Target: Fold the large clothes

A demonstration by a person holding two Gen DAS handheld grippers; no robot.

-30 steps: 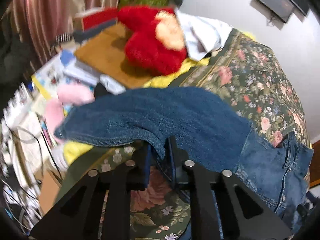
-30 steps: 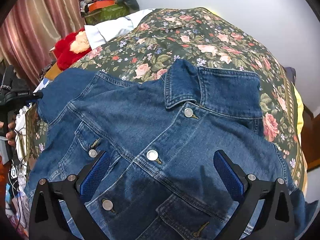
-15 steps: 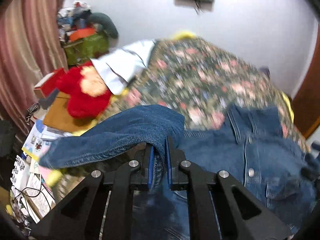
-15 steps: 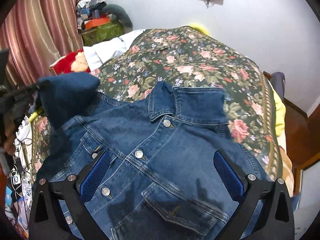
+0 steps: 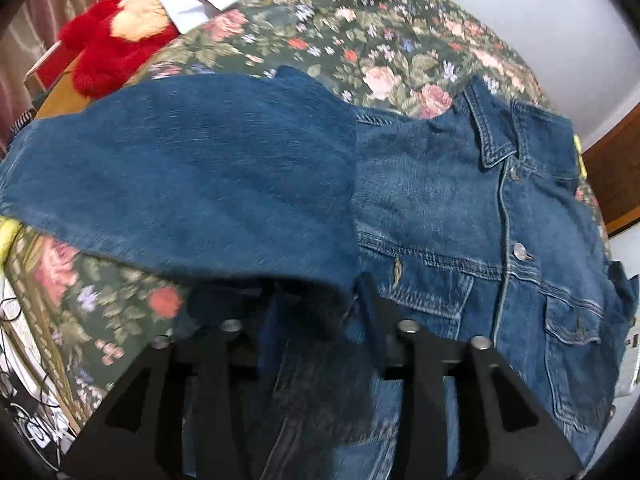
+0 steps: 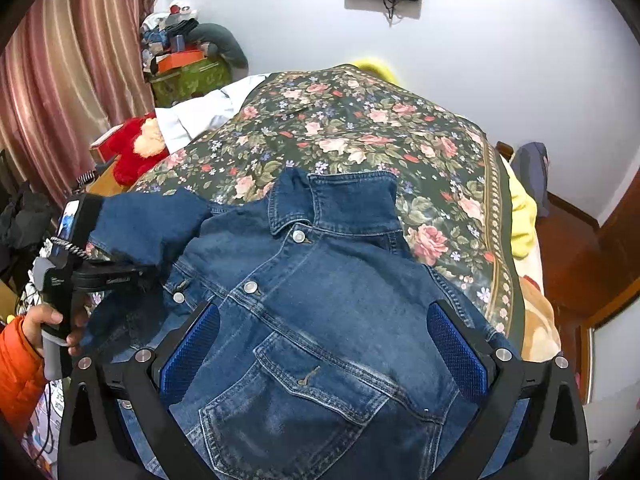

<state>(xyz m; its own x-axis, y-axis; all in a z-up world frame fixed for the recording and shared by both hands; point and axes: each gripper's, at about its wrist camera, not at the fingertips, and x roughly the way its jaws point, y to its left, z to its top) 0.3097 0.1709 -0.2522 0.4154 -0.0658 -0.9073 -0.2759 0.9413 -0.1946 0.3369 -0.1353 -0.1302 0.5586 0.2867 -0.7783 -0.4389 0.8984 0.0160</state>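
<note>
Opening, left gripper fingertips hidden under denim sleeve; right gripper spread.

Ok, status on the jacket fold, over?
Left gripper opening, sleeve between its fingers, over jacket front. Right gripper open, empty. Jacket buttoned, face up on bedspread. Nothing in the way.

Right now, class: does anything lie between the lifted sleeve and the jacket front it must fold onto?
Nothing visible does. The sleeve hangs by the left gripper, whose jaws are opening around it, and the jacket front on the floral bedspread is bare.
</note>
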